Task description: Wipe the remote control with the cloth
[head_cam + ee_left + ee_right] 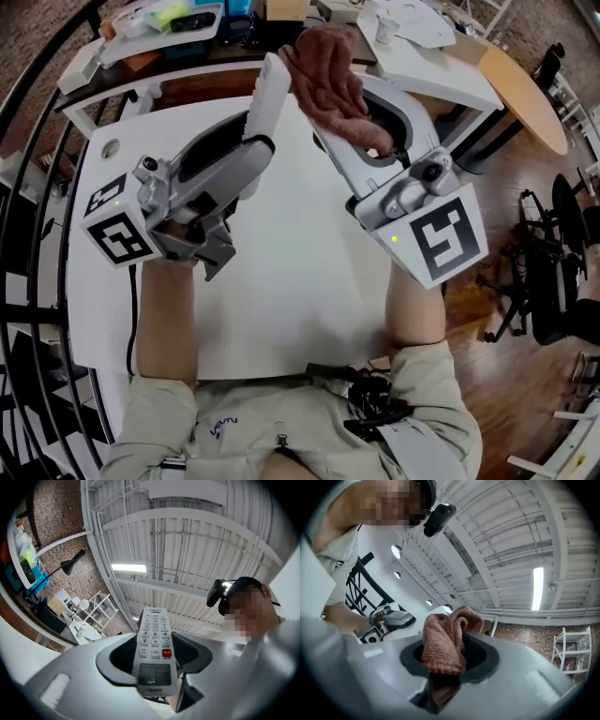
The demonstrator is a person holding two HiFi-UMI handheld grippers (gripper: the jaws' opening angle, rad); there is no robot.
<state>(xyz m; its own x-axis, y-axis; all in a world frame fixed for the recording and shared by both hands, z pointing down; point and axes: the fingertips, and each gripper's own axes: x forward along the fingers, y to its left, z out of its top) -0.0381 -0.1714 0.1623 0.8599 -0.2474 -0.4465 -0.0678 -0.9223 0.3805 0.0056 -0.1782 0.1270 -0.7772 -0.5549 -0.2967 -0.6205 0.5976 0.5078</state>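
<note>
My left gripper (251, 141) is shut on a white remote control (265, 97), gripping its lower end so the rest sticks up above the white table (291, 281). In the left gripper view the remote control (153, 651) shows its button face, with a red key and a small display, between the jaws of the left gripper (154, 660). My right gripper (361, 122) is shut on a brownish-pink cloth (325, 80), bunched up just right of the remote's top. The cloth (445, 644) fills the jaws of the right gripper (450, 656). Both grippers point upward.
Behind the table runs a cluttered dark shelf (178, 33) with boxes and bottles. A white board (427, 52) and a round wooden tabletop (525, 98) lie at the back right. A black chair base (544, 281) stands on the wooden floor at right. Black railings (37, 112) curve along the left.
</note>
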